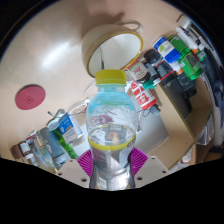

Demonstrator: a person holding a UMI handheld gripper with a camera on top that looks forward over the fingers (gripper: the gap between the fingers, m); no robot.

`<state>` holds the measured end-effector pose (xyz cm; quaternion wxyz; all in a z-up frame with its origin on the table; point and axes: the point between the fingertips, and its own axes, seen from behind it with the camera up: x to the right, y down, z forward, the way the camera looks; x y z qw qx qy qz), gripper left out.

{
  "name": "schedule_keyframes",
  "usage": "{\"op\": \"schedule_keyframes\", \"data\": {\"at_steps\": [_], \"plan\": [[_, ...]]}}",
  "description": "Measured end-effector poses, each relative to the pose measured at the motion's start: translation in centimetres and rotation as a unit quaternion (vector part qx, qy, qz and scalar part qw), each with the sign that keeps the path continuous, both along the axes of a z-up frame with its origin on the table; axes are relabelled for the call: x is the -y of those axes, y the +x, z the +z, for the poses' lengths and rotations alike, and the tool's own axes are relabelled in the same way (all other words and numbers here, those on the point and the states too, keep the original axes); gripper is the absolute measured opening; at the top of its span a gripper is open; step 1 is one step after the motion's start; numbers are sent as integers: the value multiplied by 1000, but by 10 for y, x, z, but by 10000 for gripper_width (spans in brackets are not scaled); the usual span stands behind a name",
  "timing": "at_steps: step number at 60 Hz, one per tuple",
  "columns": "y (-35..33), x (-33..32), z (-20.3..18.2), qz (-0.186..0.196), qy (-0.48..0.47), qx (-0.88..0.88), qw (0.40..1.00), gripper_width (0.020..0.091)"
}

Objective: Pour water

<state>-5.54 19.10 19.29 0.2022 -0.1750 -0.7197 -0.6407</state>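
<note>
Clear plastic water bottle with yellow cap, held upright at centre, directly between the two fingers of the gripper. Purple pads pressed against the bottle's lower body from either side, pinching it; yellow label band visible at the level of the pads. Water inside, its surface seen as a bright ring roughly midway up the body.

Beyond the bottle, a round pale tabletop, strongly curved by the wide-angle lens. On the bare part of the tabletop, well apart from the bottle: a flat red disc and, farther off, a small white spot, nature unclear.

Behind the yellow cap, a round cream-rimmed object, possibly a plate or lid standing tilted; cannot tell which.

To one side of the bottle, a crowded group of packaged goods: green, white and blue containers and a red-and-white can just beside the bottle's shoulder. Labels too small to read.

To the other side, near the fingers, a second cluster of small packages with blue and green wrappers, close to the table edge. Individual items not distinguishable.
</note>
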Motion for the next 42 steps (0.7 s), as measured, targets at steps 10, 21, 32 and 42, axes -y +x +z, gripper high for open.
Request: {"op": "schedule_keyframes", "data": {"at_steps": [10, 21, 32, 42], "plan": [[2, -5, 2, 7, -19, -66, 998, 449], [35, -4, 16, -98, -121, -510, 846, 451], [58, 9, 1, -130, -182, -860, 459, 454], [73, 23, -81, -150, -203, -915, 313, 474]]}}
